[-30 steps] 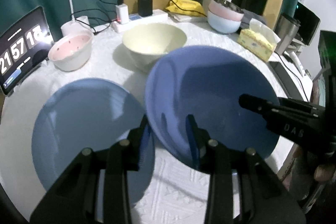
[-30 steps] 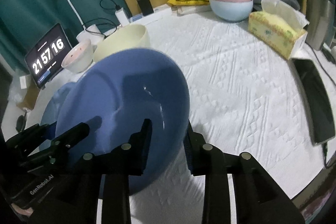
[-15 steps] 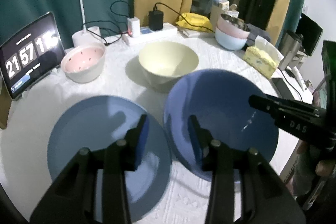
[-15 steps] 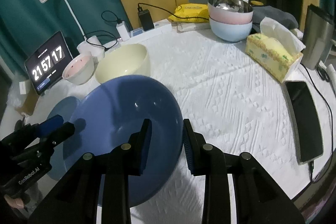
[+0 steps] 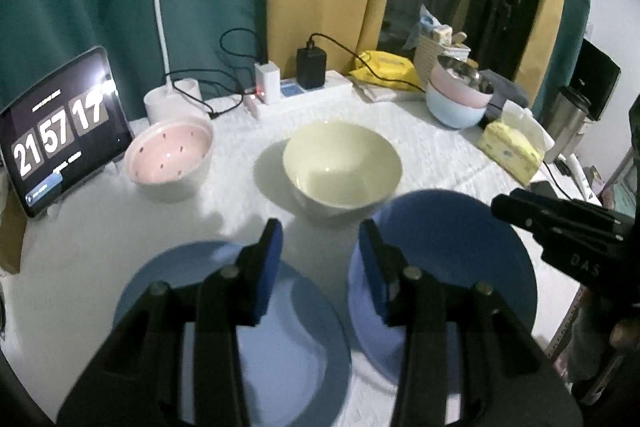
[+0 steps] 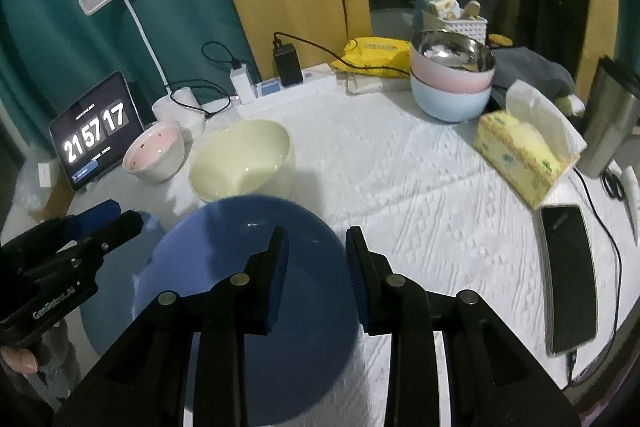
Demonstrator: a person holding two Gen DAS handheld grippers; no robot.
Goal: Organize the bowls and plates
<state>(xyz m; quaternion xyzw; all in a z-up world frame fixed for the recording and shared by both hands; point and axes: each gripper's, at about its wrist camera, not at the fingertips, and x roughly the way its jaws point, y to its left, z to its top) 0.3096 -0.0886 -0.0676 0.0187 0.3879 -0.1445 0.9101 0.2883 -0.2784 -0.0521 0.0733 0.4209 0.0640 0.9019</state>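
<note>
Two blue plates lie side by side on the white tablecloth. In the left wrist view the left plate (image 5: 280,339) is under my open left gripper (image 5: 320,263) and the right plate (image 5: 452,267) lies beside it. In the right wrist view the right plate (image 6: 248,291) lies flat below my open right gripper (image 6: 316,267), apart from the fingers. A cream bowl (image 5: 342,167) and a pink-lined spotted bowl (image 5: 170,157) stand behind the plates. A stack of pink and light-blue bowls with a steel one on top (image 6: 452,79) stands at the back right.
A tablet showing a clock (image 5: 56,131), a desk lamp (image 5: 160,27), a power strip with chargers (image 5: 296,87), a yellow tissue box (image 6: 524,155), a phone (image 6: 568,275) and a steel mug (image 6: 612,123) ring the table.
The right plate was held tilted in my right gripper; it now lies flat on the cloth and the jaws stand open. Both grippers have drawn back and up.
</note>
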